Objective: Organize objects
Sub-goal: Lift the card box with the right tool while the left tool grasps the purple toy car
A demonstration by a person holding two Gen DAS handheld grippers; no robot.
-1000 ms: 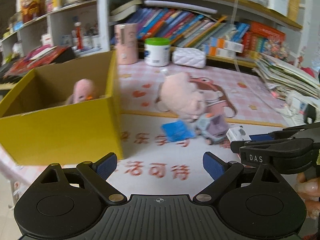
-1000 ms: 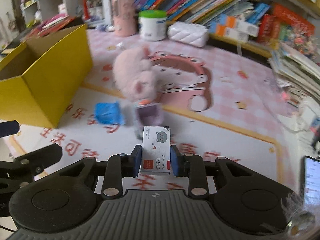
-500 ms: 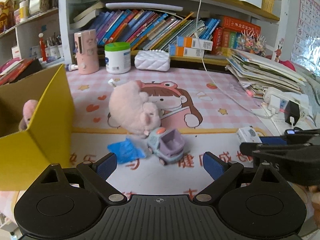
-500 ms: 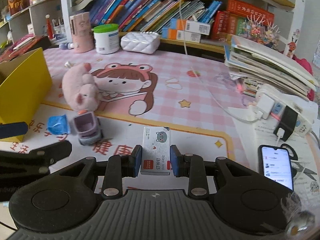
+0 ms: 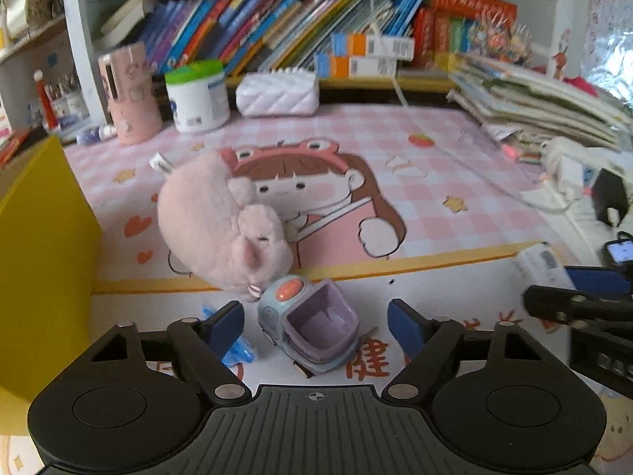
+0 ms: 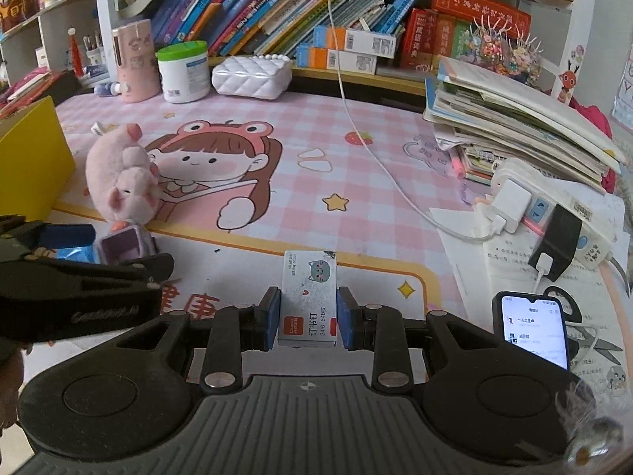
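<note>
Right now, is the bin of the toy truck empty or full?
Empty: the left wrist view looks into the toy truck and shows only its bare purple bin.

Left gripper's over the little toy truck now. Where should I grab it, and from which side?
Grip the toy truck across its two long flanks, coming down from above. It stands on its wheels between the pads of the left gripper, whose jaws have just been closing but are not yet touching. Avoid the thin bin rim; the plush pig crowds the cab.
</note>
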